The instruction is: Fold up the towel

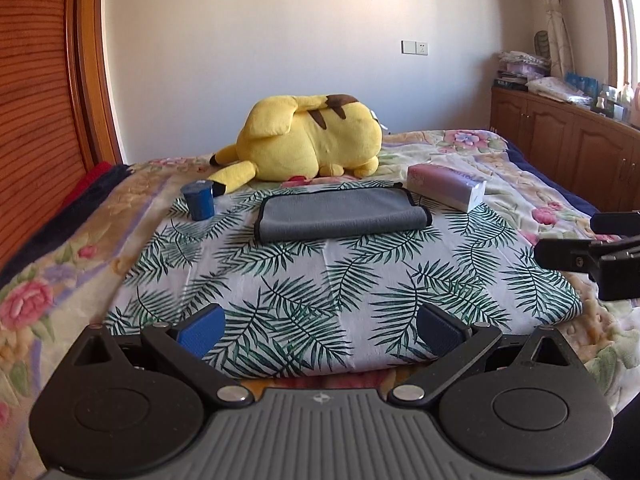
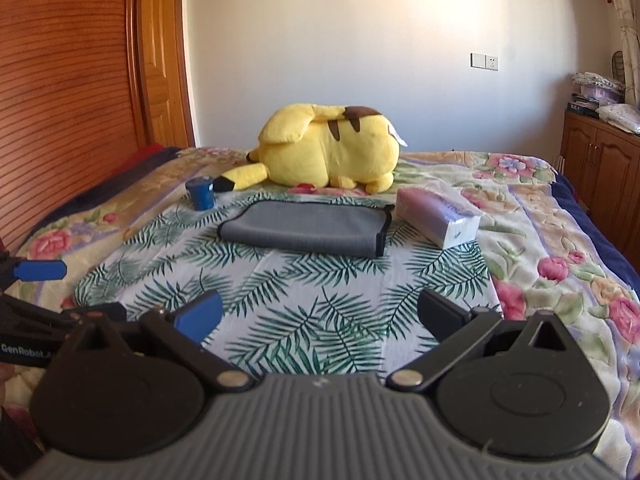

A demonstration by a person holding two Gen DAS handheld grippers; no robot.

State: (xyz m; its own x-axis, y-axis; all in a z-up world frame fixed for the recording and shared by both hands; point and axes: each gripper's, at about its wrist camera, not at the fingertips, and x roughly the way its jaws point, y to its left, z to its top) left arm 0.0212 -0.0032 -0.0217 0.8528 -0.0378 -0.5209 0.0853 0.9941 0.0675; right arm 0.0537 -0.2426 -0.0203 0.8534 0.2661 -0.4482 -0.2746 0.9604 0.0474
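- A grey towel [image 1: 340, 216] with dark piping lies on a leaf-print cloth [image 1: 312, 280] spread over a bed with a floral blanket [image 2: 560, 240]
- The towel already looks doubled over once, with a rounded fold along its near edge and the piped edges stacked at the right end
- Left claw [image 1: 320, 330] hovers low over the near part of the leaf-print cloth, its blue-padded jaws spread wide and holding nothing, well short of the towel
- Right claw [image 2: 320, 318] sits in much the same pose, jaws wide apart and empty; the towel [image 2: 308, 232] lies ahead of it
- A small blue cup [image 1: 199, 200] stands near the towel's left end, and a pink tissue pack [image 1: 446, 188] lies just beside its right end; a yellow plush toy [image 1: 308, 140] rests behind
- The towel looks light, soft and limp, likely microfibre, so it should drape and sag when lifted
- Best hold, by my judgement: pinch both layers at the piped corners of one short end, one claw per corner, since the soft bed beneath gives way under pressing
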